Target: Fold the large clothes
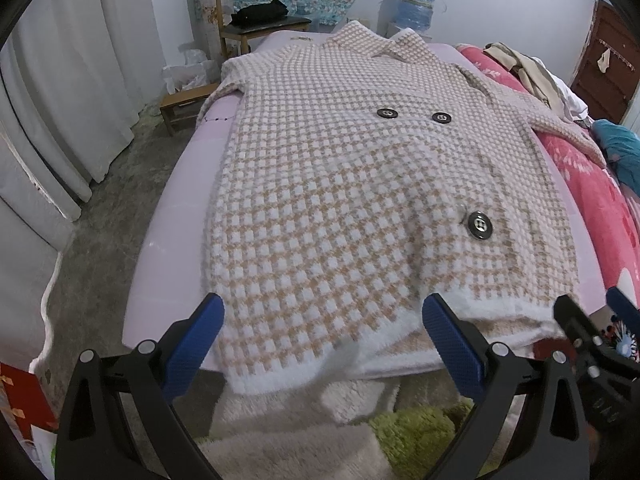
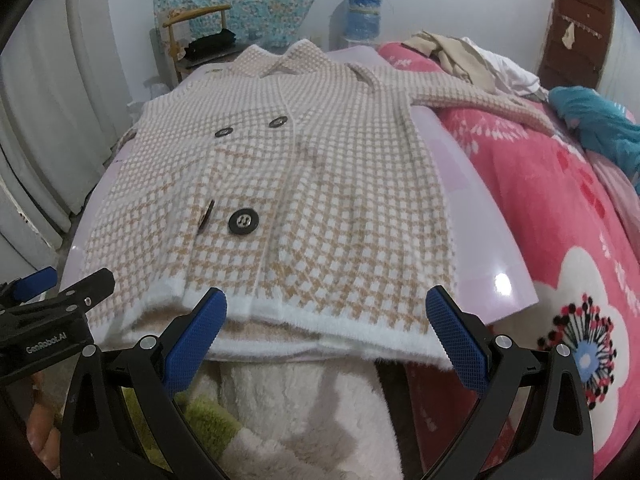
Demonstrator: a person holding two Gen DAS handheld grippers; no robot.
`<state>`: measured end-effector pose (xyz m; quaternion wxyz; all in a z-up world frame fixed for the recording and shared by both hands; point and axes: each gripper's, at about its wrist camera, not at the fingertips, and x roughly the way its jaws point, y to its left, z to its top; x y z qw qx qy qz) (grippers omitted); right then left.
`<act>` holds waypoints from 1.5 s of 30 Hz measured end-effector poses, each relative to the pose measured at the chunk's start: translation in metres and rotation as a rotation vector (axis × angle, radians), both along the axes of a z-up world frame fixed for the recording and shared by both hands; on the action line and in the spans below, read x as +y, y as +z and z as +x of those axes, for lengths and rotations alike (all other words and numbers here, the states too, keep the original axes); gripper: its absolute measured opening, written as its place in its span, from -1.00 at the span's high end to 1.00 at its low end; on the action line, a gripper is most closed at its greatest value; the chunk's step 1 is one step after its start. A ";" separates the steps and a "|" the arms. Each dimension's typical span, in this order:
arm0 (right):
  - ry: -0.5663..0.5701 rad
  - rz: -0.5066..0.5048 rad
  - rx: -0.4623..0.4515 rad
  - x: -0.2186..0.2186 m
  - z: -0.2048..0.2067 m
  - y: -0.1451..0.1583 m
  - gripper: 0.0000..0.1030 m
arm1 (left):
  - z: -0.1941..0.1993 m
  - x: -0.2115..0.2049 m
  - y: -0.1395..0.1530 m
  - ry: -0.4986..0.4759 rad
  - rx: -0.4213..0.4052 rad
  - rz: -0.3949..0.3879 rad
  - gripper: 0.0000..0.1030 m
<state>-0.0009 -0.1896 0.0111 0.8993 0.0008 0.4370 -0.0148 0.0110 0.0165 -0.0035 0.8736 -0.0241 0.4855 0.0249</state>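
A large white-and-tan checked knit coat (image 1: pixel 352 184) (image 2: pixel 320 184) with big black buttons (image 1: pixel 478 225) lies face up and spread flat on a pale pink surface (image 1: pixel 172 248) (image 2: pixel 480 216). Its collar is at the far end, and its white hem (image 2: pixel 320 320) overhangs the near edge. One sleeve (image 2: pixel 480 100) stretches right over a red blanket; the other drops off the far left side. My left gripper (image 1: pixel 324 320) is open just before the hem's left part, holding nothing. My right gripper (image 2: pixel 328 304) is open before the hem's right part, also empty. Each gripper shows at the other view's edge.
A red floral blanket (image 2: pixel 560 208) with a teal garment (image 2: pixel 592 120) and heaped clothes (image 2: pixel 460 56) lies on the right. Far off stand a wooden chair (image 1: pixel 256 12) with a black bag, a water jug (image 1: pixel 416 4) and a stool (image 1: pixel 184 104). White curtains (image 1: pixel 60 100) hang left. A fluffy cream and green throw (image 2: pixel 300 408) lies below.
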 end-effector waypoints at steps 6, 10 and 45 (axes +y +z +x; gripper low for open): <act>0.007 -0.002 -0.043 0.002 0.014 0.007 -0.87 | 0.018 0.006 0.000 -0.026 -0.022 0.044 -0.90; 0.035 0.008 -0.055 0.005 0.032 0.009 -0.87 | 0.035 0.012 0.000 -0.042 -0.031 0.061 -0.90; 0.401 0.069 0.031 0.117 0.224 -0.015 -0.86 | 0.214 0.230 -0.003 0.268 -0.167 -0.422 -0.90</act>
